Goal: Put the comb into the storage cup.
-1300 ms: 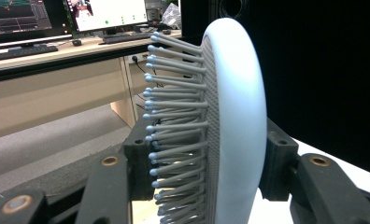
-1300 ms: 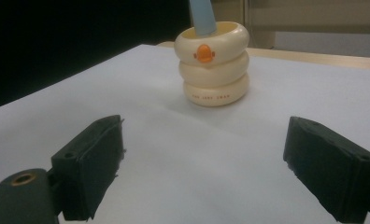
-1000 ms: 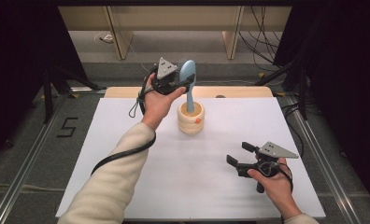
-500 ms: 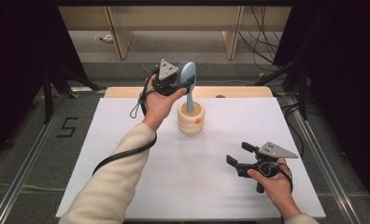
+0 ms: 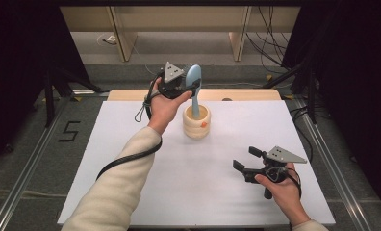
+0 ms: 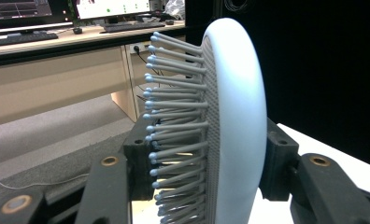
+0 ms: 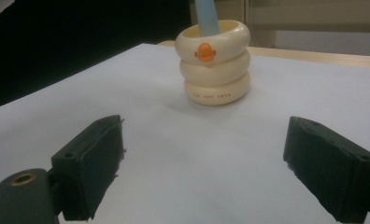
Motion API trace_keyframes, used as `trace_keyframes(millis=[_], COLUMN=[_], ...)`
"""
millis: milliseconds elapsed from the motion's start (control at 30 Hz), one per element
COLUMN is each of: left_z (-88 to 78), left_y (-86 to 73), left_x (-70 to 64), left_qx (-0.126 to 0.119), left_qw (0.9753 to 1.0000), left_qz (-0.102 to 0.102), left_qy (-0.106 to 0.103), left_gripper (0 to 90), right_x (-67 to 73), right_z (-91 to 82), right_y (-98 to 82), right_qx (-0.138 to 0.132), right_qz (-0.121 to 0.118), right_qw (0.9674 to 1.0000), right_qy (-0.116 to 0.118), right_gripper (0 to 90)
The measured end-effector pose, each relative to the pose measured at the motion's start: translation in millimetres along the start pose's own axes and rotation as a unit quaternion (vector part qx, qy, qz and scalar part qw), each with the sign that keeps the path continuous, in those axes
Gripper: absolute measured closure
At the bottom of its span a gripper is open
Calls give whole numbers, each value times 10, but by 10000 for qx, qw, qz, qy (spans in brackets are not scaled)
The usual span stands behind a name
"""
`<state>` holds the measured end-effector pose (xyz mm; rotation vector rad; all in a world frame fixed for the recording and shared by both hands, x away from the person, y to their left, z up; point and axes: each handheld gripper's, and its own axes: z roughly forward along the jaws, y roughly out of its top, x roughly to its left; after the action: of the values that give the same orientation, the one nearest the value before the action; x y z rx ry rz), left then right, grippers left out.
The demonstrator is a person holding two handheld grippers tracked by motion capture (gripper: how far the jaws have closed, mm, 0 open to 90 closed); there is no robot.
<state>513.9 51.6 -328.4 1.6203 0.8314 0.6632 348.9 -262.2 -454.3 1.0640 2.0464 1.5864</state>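
White table (image 5: 131,144) unchanged — left tool (image 5: 191,87) still gripping hairbrush (image 5: 194,79)

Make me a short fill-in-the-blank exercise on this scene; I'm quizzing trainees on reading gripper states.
1. The left gripper is shut on the head of a light blue ____.
2. Its handle stands in a cream holder with an orange ____ on its front.
3. The right gripper is ____, holding nothing.

Missing words: hairbrush; beak; open
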Motion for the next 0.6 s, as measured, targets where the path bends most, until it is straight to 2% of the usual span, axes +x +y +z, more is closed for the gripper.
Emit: trace_keyframes(millis=[600], left_z=[67], left_y=[-58], left_x=[17], left_qx=[103], left_qw=[9999], left_qz=[-26], left_qy=[50], left_gripper=[489], right_x=[1], right_z=[2], right_y=[-1], right_qx=[-3], right_qz=[24], right_qw=[10000], right_qy=[6], right_gripper=[131])
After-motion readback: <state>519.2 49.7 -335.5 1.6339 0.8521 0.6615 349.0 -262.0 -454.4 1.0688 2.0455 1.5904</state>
